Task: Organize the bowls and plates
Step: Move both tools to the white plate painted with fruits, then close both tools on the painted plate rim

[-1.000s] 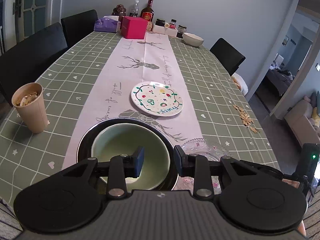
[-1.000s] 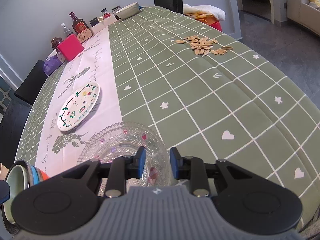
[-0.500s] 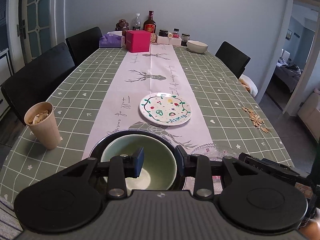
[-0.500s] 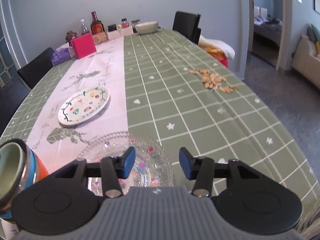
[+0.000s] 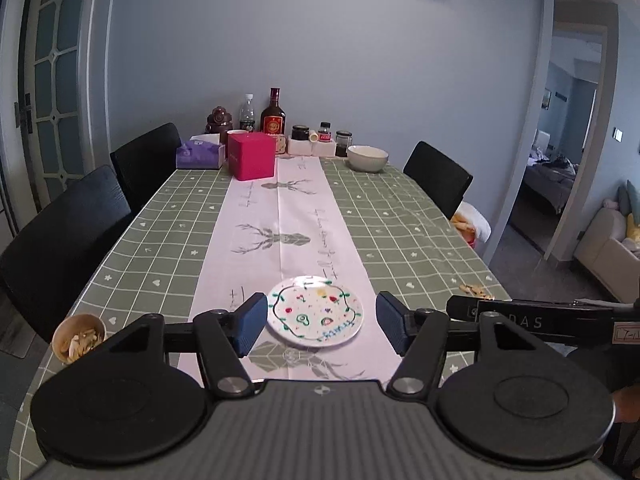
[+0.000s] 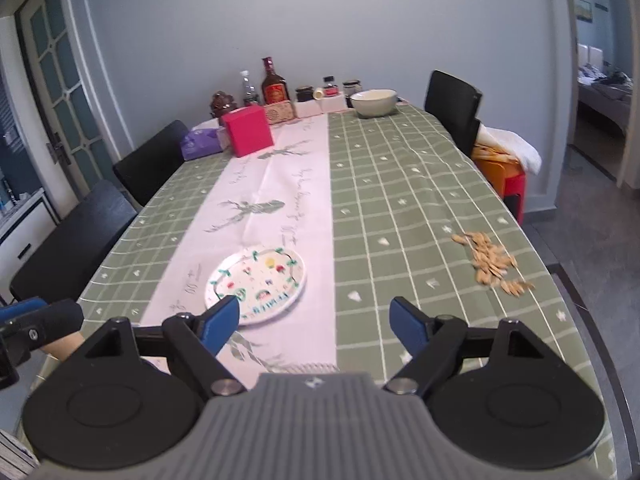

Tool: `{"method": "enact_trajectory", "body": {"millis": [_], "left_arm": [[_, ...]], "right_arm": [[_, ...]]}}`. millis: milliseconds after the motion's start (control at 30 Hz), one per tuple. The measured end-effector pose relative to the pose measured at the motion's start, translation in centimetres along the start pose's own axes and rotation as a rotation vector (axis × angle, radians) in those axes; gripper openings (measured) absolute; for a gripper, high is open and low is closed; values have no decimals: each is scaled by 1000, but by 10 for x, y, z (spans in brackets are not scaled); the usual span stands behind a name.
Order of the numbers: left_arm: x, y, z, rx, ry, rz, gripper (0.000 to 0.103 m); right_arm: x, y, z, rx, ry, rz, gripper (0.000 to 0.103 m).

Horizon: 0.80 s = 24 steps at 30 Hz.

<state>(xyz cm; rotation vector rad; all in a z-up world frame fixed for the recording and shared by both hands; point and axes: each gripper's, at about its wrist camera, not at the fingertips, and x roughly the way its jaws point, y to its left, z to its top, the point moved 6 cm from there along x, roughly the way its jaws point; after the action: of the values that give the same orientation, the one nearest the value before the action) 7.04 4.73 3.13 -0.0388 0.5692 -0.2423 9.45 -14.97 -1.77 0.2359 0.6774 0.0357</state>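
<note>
A white plate painted with fruit [image 5: 316, 312] [image 6: 256, 284] lies on the pale runner, ahead of both grippers and below them. A white bowl [image 5: 367, 158] [image 6: 374, 102] stands at the table's far end. My left gripper [image 5: 322, 326] hangs above the table, its jaws opening with nothing between them. My right gripper [image 6: 316, 322] is also opening and empty, and its body shows at the right of the left wrist view. No stacked bowls or glass plate are in view.
A paper cup of shells [image 5: 78, 336] stands near the left edge and a heap of seeds [image 6: 492, 264] near the right edge. A pink box [image 5: 251, 158], bottles [image 5: 273, 114] and jars crowd the far end. Black chairs [image 5: 60, 248] line both sides.
Both grippers have risen and opened wide. The green bowl stack and the glass plate, earlier at the fingertips, have slipped out of view below. Both views now tilt toward the far wall.
</note>
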Motion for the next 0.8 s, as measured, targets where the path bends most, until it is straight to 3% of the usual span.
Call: {"method": "enact_trajectory", "body": {"millis": [167,300,467,567,800], "left_arm": [[20,15,26,-13,-8,-11,76],[48,31,38,6,18,-67,80],[94,53,37,-2,64,-97,80],[124,76,25,-44,56,-51,78],[181,99,-4,-51,233,-159,76]], "right_arm": [[20,3,24,3,7,18,89],[47,-5,37,64,48,56,89],[87,-19,42,151,117,103,89],[110,-26,42,177,124,82,89],[170,-27,23,272,216,217,89]]}}
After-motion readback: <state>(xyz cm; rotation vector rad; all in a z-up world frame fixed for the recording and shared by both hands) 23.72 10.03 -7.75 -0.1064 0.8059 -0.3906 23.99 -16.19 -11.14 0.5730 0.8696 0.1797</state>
